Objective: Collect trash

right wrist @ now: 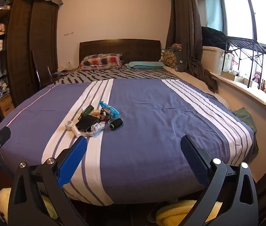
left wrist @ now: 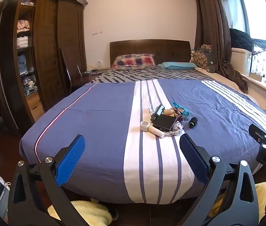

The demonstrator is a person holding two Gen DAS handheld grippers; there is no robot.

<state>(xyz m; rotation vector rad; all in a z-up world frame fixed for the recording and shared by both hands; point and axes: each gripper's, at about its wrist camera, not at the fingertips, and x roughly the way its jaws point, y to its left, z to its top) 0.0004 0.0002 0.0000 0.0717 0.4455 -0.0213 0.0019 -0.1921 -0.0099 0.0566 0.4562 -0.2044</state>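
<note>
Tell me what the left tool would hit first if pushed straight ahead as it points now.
Probably the bedspread: the open left tool points over the bed's foot, and the white tube of the clutter lies just right of that line. Depth is uncertain.

right gripper point(right wrist: 134, 146) fingers apart, empty | trash pile point(right wrist: 95, 119) on bed point(right wrist: 151, 113)

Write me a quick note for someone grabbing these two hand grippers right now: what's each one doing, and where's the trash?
Left gripper: open, empty, held short of the bed.
Right gripper: open, empty, also short of the bed.
Trash: one small pile on the blanket, including a blue wrapper, black box, white ring, white bottle and black spool.
Done: nothing picked up.
Left: collect the pile; no bin is visible.
</note>
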